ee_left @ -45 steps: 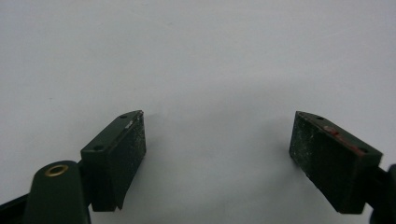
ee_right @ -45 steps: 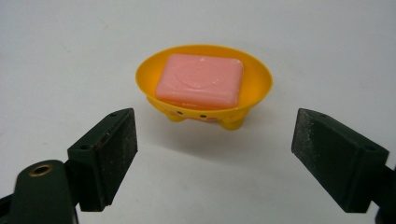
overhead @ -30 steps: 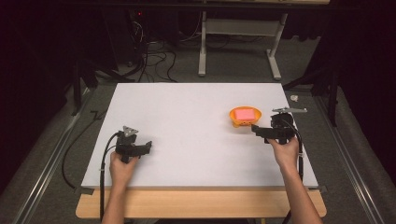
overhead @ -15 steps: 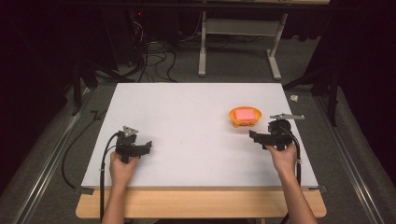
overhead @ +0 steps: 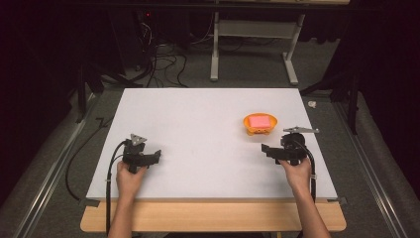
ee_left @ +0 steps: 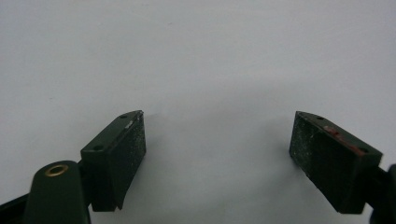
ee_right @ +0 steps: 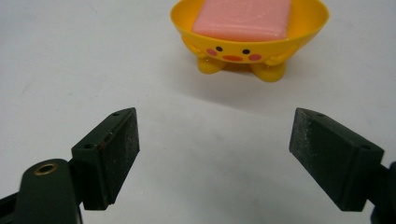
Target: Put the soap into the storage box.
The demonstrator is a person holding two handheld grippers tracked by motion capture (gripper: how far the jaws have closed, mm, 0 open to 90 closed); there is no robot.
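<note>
The bowl (ee_right: 250, 35) was a small yellow-orange dish with a painted face of black dot eyes, pink cheeks and an orange mouth, standing on stubby feet; a flat pink block (ee_right: 243, 18) lay inside it, filling most of the hollow. It stood upright on the white worktop (overhead: 198, 124) toward the right side, just ahead of the right tongs (ee_right: 215, 154), whose jaws stood wide apart with nothing between them; the left tongs (ee_left: 217, 149), also parted and empty, rested well apart from it near the worktop's left front.
</note>
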